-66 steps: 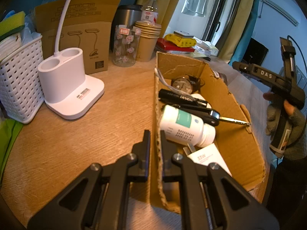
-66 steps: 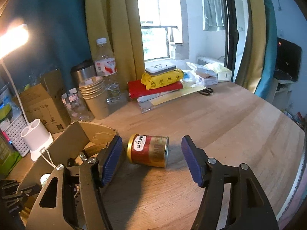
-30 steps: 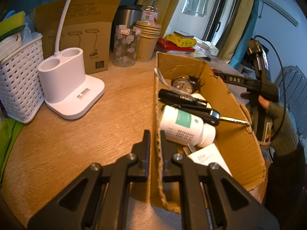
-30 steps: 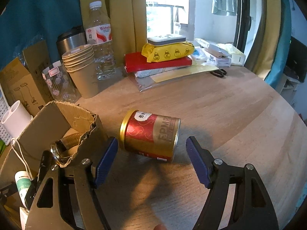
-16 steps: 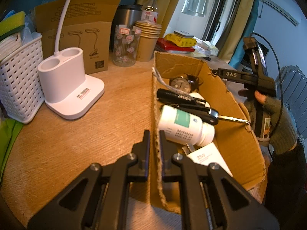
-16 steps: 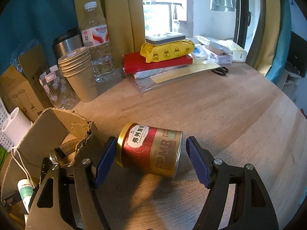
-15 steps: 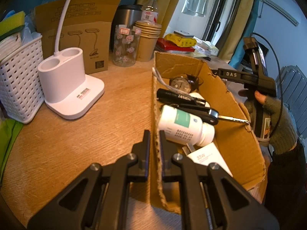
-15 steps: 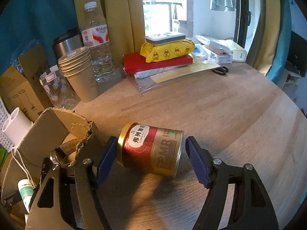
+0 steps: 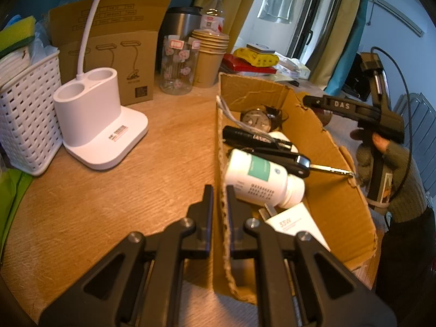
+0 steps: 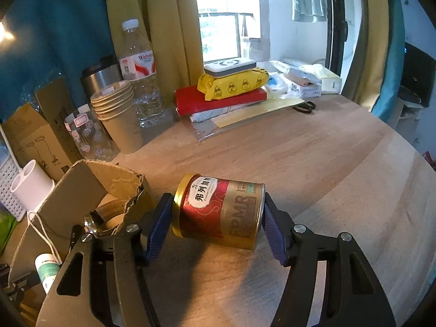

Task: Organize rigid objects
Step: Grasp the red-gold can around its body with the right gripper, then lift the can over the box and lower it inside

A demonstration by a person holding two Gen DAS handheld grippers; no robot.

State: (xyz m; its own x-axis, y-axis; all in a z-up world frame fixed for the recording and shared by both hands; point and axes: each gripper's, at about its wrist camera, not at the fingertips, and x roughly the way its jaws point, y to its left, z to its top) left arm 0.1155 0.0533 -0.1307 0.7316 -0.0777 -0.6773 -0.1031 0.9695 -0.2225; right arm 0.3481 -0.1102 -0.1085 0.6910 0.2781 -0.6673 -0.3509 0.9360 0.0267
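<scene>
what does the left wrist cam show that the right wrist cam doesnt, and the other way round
Only the left wrist view: the left claw shut on the cardboard box wall, and inside the box a black pen and a key.

Only the right wrist view: the red and gold can lying on its side between the right claw pads, and the scissors.

Both: the box, the paper cups, the white pill bottle and the water bottle.

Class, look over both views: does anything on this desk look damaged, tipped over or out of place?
Yes. The cardboard box has ragged, torn rims. The red and gold tin lies on its side on the table outside the box, between the right gripper's jaws. The white pill bottle lies tipped inside the box.
</scene>
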